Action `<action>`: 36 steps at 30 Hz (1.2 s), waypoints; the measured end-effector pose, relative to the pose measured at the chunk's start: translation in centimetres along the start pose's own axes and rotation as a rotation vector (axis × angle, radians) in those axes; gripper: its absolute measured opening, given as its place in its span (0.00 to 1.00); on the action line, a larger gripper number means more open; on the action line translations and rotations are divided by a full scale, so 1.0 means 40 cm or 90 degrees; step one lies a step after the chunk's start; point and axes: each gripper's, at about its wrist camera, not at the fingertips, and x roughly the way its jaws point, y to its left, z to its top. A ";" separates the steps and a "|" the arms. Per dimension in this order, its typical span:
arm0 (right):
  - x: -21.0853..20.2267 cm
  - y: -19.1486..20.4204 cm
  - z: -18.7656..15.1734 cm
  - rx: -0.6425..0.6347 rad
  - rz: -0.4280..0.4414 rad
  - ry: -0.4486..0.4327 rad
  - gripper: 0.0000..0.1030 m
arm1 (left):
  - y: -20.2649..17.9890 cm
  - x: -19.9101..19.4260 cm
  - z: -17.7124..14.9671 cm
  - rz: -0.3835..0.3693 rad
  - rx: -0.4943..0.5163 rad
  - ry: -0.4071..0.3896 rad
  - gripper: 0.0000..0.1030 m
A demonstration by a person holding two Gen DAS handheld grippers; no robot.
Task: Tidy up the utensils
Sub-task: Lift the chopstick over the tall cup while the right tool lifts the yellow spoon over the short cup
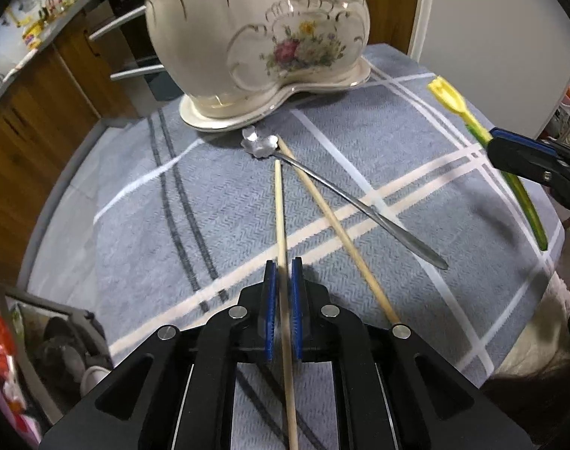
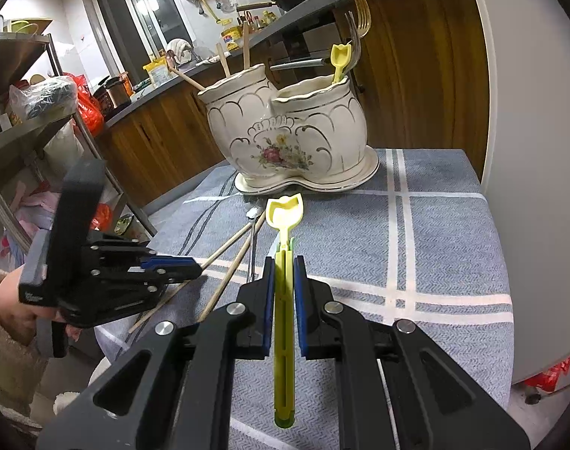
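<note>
Matte black angular linkage on the left tool (image 1: 283, 285), round silver pivot screws, ribbed blue pads (image 1: 271, 311) lining both fingers. Same black-and-blue build on the right tool (image 2: 283, 285). Seen from the right wrist: grey handle block with small white lettering, gripped by a bare-skinned left hand (image 2: 22, 305) under a fuzzy cream sleeve (image 2: 7, 352).
</note>
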 end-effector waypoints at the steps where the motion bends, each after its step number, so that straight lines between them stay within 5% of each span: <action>1: 0.002 -0.001 0.000 -0.001 0.000 0.001 0.09 | 0.002 0.002 0.002 -0.002 0.000 0.000 0.09; 7: -0.002 -0.002 0.012 -0.003 -0.006 -0.009 0.09 | 0.006 -0.004 -0.011 -0.004 0.016 -0.012 0.05; 12: -0.016 -0.008 0.036 -0.003 -0.010 -0.035 0.09 | 0.032 -0.071 -0.047 -0.032 0.008 -0.074 0.05; 20: -0.033 -0.010 0.132 -0.006 -0.001 -0.105 0.09 | 0.107 -0.255 -0.028 -0.073 -0.026 -0.265 0.05; 29: -0.008 -0.026 0.315 0.023 0.039 -0.227 0.10 | 0.192 -0.323 0.168 -0.105 -0.120 -0.498 0.05; 36: 0.088 -0.051 0.406 0.054 0.063 -0.268 0.10 | 0.198 -0.308 0.313 -0.102 -0.163 -0.582 0.05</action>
